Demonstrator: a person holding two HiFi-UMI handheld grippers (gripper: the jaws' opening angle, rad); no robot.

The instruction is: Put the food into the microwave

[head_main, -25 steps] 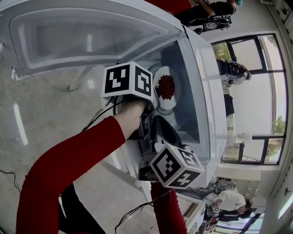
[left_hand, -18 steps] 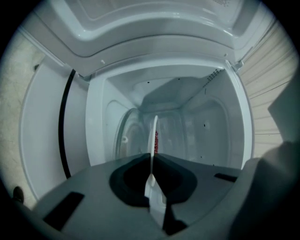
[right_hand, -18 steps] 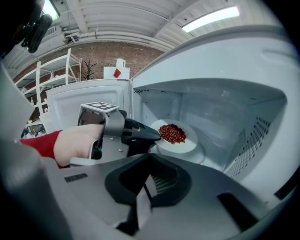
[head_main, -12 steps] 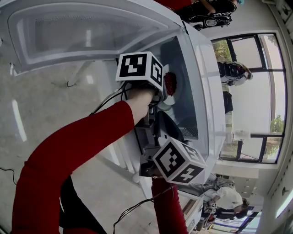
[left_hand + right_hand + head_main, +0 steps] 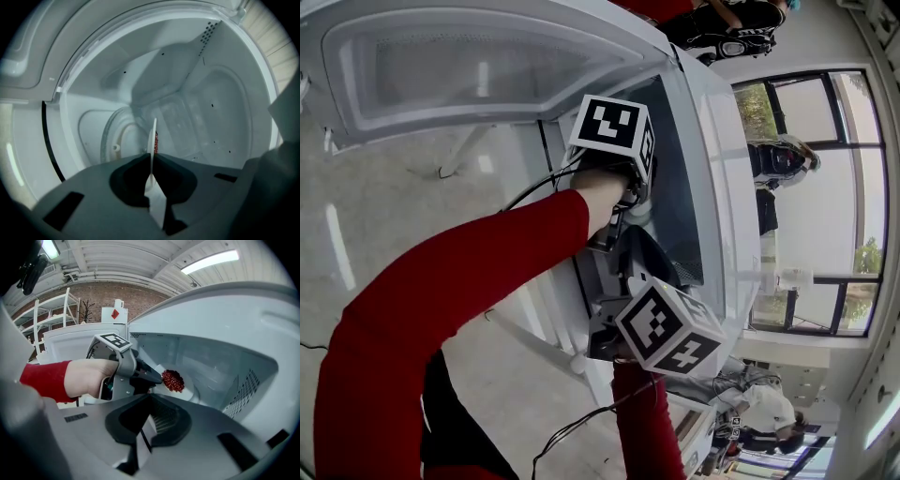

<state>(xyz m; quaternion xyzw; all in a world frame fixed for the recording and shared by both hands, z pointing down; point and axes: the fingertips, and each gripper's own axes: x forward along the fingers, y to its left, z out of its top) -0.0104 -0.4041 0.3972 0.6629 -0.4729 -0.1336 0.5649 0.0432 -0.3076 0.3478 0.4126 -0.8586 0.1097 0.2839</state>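
The microwave [image 5: 717, 159] fills the upper half of the head view, and its door [image 5: 487, 66] is swung wide open toward the upper left. The left gripper [image 5: 151, 161] reaches into the cavity. Its jaws are clamped on the rim of a white plate [image 5: 186, 392], which shows edge-on as a thin white line between them in the left gripper view.

In the right gripper view the plate sits just right of centre, inside the opening. A small heap of red food [image 5: 172, 380] lies on its middle. The glass turntable [image 5: 123, 136] lies just to the left of the plate's edge in the left gripper view. I cannot tell whether the plate touches it.

A bare hand [image 5: 86, 378] with a red sleeve [image 5: 450, 309] holds the left gripper. Its marker cube [image 5: 614, 129] stands right at the mouth of the microwave in the head view.

The right gripper [image 5: 148, 404] hangs lower in the head view, outside the cavity, with its own marker cube [image 5: 666, 330] just below and right of centre. It looks toward the opening and the plate. Its jaws are pressed together with nothing between them.

Tall windows [image 5: 825, 187] show at the right edge of the head view. A brick wall [image 5: 89, 298] and white shelving [image 5: 49, 317] show at the upper left of the right gripper view.
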